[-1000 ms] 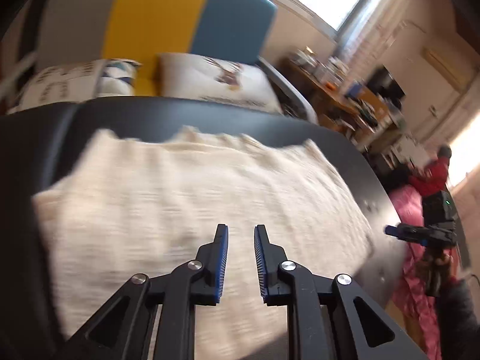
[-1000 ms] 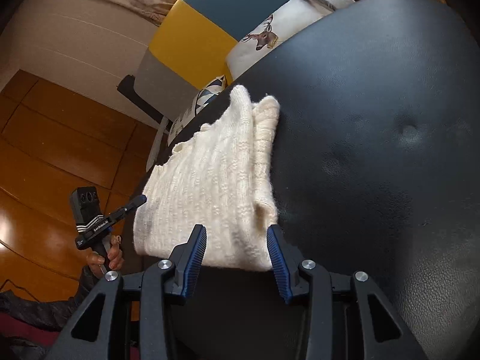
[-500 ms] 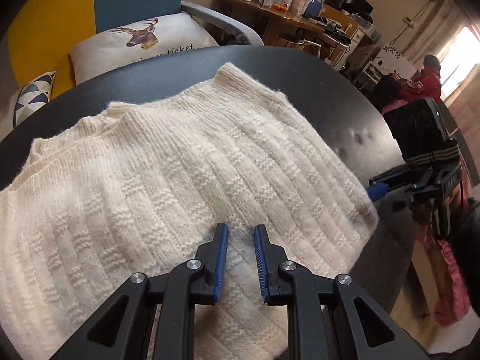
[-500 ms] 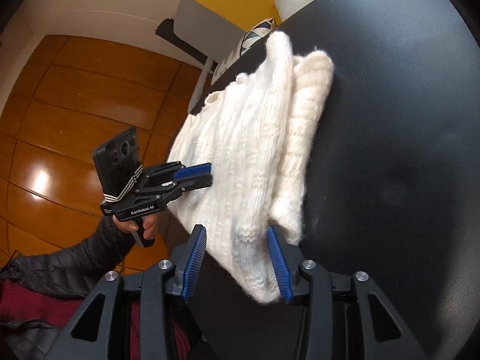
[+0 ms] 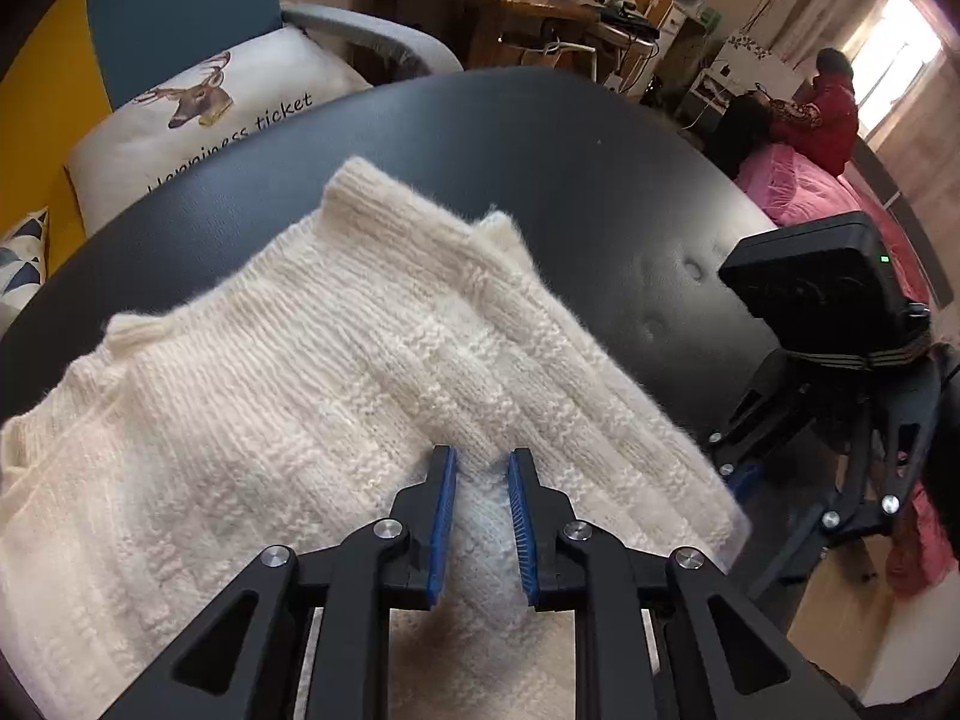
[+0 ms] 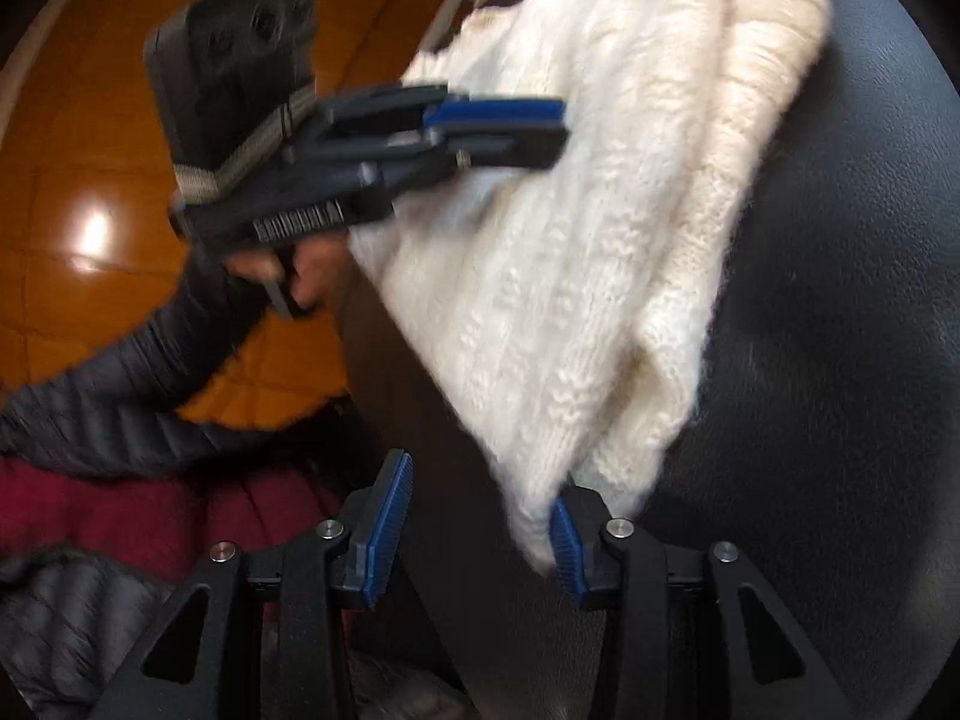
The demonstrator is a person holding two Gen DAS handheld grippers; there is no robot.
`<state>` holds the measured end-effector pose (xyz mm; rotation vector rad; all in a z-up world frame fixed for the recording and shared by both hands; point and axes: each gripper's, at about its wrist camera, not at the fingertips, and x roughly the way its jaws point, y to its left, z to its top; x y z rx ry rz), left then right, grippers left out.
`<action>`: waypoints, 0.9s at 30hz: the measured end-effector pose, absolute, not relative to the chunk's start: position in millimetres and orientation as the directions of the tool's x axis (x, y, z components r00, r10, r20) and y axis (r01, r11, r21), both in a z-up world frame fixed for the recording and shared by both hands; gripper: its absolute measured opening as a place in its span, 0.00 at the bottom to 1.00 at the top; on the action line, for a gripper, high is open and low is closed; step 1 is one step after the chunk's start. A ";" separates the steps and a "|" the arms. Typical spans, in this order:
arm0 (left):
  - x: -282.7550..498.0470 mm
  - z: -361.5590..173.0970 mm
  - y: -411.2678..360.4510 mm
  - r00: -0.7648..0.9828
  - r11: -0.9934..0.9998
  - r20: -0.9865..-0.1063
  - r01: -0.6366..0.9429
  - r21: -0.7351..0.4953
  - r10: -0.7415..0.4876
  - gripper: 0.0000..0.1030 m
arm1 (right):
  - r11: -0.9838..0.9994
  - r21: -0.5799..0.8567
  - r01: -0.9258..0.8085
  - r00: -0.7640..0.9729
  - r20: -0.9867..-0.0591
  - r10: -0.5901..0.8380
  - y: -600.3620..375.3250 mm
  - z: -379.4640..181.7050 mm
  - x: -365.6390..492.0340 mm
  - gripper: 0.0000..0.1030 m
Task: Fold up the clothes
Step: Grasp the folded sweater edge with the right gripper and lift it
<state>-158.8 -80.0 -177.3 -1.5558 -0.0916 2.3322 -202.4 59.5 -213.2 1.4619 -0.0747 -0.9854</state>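
a cream knitted sweater, folded into layers, lies on a black padded counter and fills the centre and left of the left wrist view; in the right wrist view the sweater runs from the upper right of the frame down to the lower centre, with a second folded layer showing along its right edge. the left hand-held gripper rises from the bottom centre of its frame, its 2 blue-padded fingers a narrow gap apart with a raised bunch of knit between them; whether they actually pinch it cannot be told. seen from the right wrist view, the left hand-held gripper reaches in from the upper left, blurred, its blue pads over the top of the sweater, held by a hand in a dark sleeve. the right hand-held gripper sits at the bottom of its frame with its fingers wide apart, the sweater's near corner hanging beside its right finger. in the left wrist view the right hand-held gripper shows at the right edge, by the sweater's lower right corner. a deer-print cushion lies in the upper left, beyond the counter, against a blue and yellow chair back. an orange wood floor fills the left of the right wrist view.
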 end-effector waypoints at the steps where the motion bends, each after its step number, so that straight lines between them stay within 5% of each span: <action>1: -157.5 -178.2 -83.1 -0.336 -0.937 -0.881 -0.226 -0.267 0.333 0.18 | -0.192 0.830 0.523 0.625 -0.527 -0.576 59.6 -211.9 -198.1 0.40; 5: -148.4 -181.3 -94.8 -0.323 -0.915 -0.857 -0.183 -0.360 0.402 0.18 | -0.197 0.785 0.587 0.613 -0.590 -0.526 60.8 -207.0 -182.0 0.38; 12: -178.8 -151.5 -113.0 -0.391 -0.904 -0.816 -0.149 -0.401 0.427 0.19 | -0.308 0.717 0.625 0.420 -0.641 -0.642 98.9 -185.0 -174.7 0.41; 15: -215.3 -152.6 -130.6 -0.382 -0.888 -0.810 -0.072 -0.454 0.444 0.27 | -0.356 0.692 0.628 0.324 -0.649 -0.688 108.1 -172.6 -174.8 0.41; 24: -275.2 -151.5 -118.9 -0.363 -0.905 -0.829 -0.170 -0.390 0.426 0.43 | -0.362 0.683 0.634 0.249 -0.624 -0.741 100.7 -167.8 -180.3 0.42; 27: -281.2 -155.9 -111.9 -0.335 -0.908 -0.846 -0.217 -0.358 0.414 0.45 | -0.408 0.618 0.672 0.232 -0.699 -0.677 91.9 -179.2 -174.1 0.42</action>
